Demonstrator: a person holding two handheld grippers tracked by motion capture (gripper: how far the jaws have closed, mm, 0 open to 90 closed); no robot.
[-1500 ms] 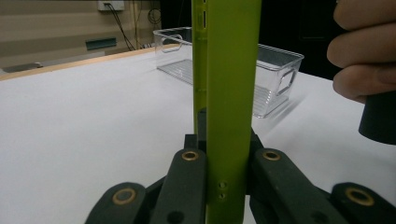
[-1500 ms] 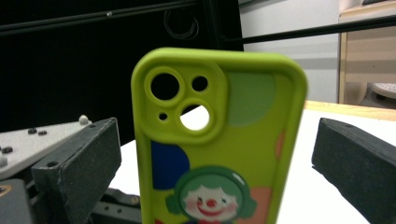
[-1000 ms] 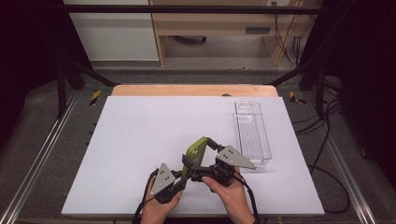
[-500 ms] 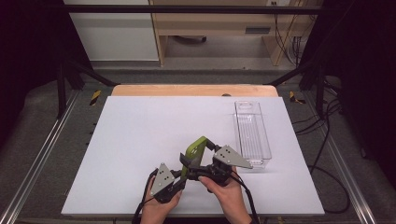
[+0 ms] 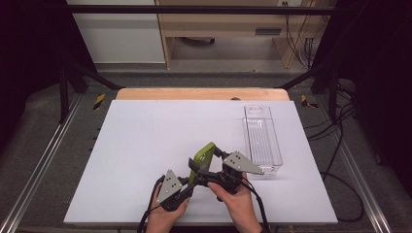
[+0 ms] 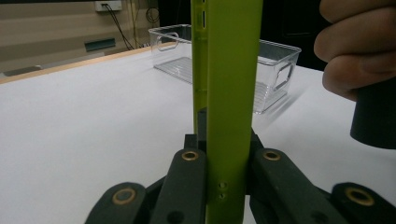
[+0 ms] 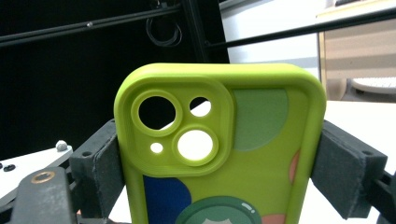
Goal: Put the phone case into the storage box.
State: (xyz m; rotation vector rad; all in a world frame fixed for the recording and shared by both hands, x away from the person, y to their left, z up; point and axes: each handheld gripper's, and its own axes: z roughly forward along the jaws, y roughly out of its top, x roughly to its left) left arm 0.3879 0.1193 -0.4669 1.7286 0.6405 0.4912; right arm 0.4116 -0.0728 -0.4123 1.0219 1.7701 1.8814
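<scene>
You hold the lime-green phone case (image 5: pixel 203 156) above the near part of the white tabletop (image 5: pixel 145 141), between your two grippers, just left of the clear plastic bin (image 5: pixel 262 138). Your left gripper (image 5: pixel 190 171) grips the case from below: in the left gripper view the case (image 6: pixel 229 93) stands upright, edge-on, and the black jaws press against its two faces near its lower end. Your right gripper (image 5: pixel 216 156) approaches from the right side; its jaws have just been closing, with the case between them. In the right gripper view the case (image 7: pixel 219 149) faces the camera with its camera cut-outs at the upper left, and the grey pads (image 7: pixel 348 175) bear on its two long edges, so these jaws are clamped across its width. Your right hand (image 6: pixel 355 46) appears in the left gripper view at the upper right, close beside the case. The bin (image 6: pixel 275 70) lies on the tabletop beyond the case, lengthwise away from you, near the right edge. The case is tilted in the high view, its top pointing away from you and slightly to the right.
</scene>
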